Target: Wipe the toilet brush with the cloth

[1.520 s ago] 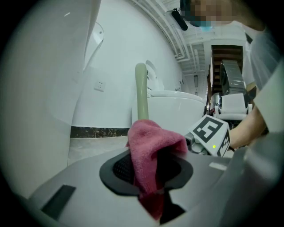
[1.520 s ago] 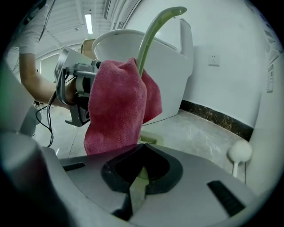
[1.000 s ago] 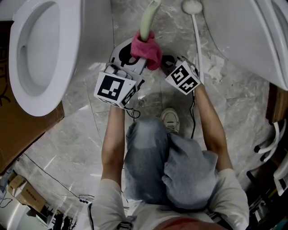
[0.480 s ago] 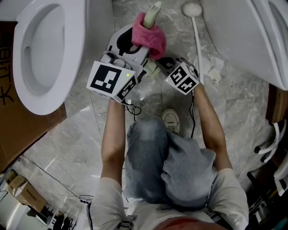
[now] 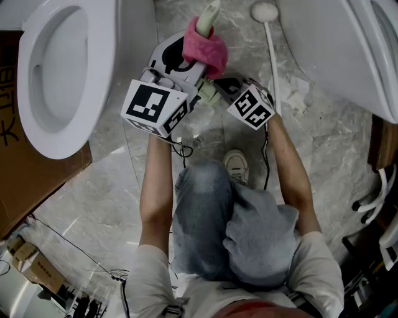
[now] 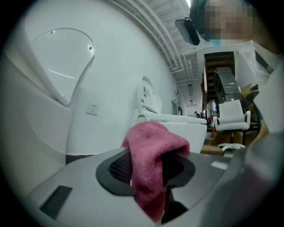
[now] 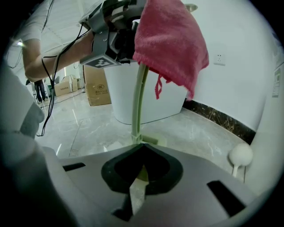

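Marble floor (image 5: 118,186) runs beside a white toilet (image 5: 93,81), and over it the right gripper (image 5: 224,90) is pinched tight on the lower end of the pale green toilet brush (image 7: 137,102). Higher up the stem, the left gripper (image 5: 179,67) has just been spreading its jaws. The pink cloth (image 5: 205,49) wrapped round the stem sits loosely between them.

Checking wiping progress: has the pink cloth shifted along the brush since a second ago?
Yes. In the head view the pink cloth has moved toward the picture's top, nearer the level of the white ball-ended stick.
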Demonstrator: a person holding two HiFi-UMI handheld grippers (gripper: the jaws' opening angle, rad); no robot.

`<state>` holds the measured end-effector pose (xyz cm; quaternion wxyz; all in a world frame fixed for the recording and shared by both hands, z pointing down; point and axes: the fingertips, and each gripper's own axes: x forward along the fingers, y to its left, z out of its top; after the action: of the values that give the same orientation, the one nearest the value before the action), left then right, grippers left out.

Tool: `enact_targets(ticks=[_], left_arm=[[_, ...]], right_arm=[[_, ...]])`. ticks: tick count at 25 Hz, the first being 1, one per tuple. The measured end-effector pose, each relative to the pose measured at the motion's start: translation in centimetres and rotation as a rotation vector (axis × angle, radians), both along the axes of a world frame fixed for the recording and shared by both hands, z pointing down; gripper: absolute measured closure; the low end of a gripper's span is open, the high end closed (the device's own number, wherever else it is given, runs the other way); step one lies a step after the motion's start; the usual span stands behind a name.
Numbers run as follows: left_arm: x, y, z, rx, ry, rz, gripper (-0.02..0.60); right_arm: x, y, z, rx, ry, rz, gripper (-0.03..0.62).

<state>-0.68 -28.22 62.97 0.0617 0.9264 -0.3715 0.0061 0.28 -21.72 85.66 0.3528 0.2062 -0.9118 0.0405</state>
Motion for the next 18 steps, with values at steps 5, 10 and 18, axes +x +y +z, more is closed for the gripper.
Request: enact_targets(ticks=[5,10,18], left_arm=[[0.1,1.2,3.6,-0.046,-0.031,-0.004,0.467],[0.1,2.4,6.5,-0.075,-0.015,-0.002,0.488],[0.4,3.5,10.0,-0.084,-0.03,0.012,0.492]], right_arm=[[0.0,0.1,0.2,0.001,-0.012,-0.002,0.6],[-0.2,0.2,0.2,-0.004,-0.025,-0.001,0.6],[-0.1,0.1,0.1,0.01,-0.039,0.008,0.6]])
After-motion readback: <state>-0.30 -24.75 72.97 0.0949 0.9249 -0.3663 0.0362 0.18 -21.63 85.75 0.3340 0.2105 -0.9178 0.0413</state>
